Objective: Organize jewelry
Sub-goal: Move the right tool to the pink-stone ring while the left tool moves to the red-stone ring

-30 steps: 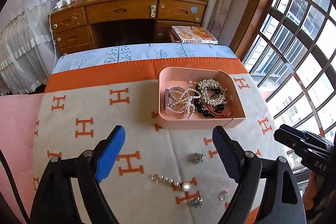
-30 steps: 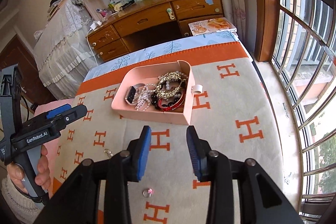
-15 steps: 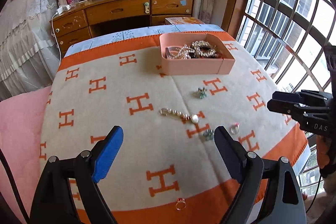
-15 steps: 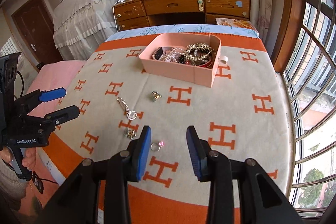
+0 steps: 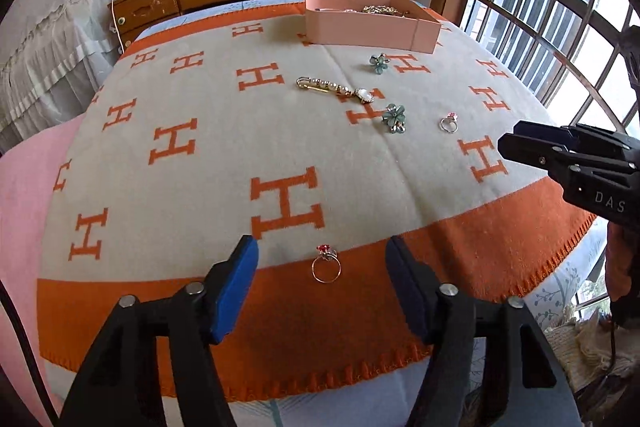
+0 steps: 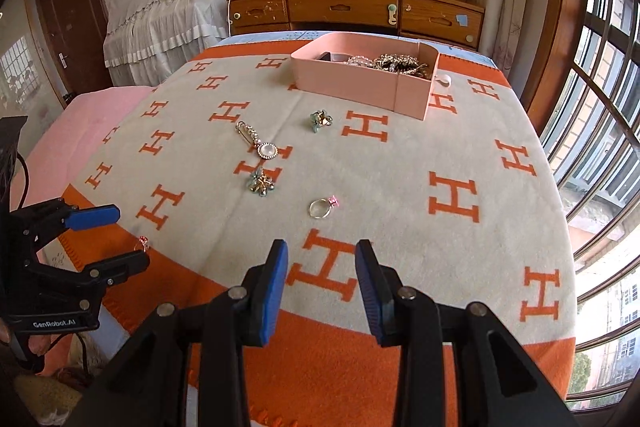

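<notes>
My left gripper (image 5: 322, 269) is closing around, not touching, the red-stoned silver ring (image 5: 326, 264) at the orange-bordered blanket's (image 5: 248, 155) near edge; my right gripper (image 6: 322, 267) hangs parted, empty.

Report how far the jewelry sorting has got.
Done: the pink tray already holds several bracelets. In hand: nothing; the left gripper is closing around the red-stone ring, not yet gripping, while the right gripper is empty. Left: that ring, the pink-stone ring, two flower earrings and the pearl brooch.
</notes>
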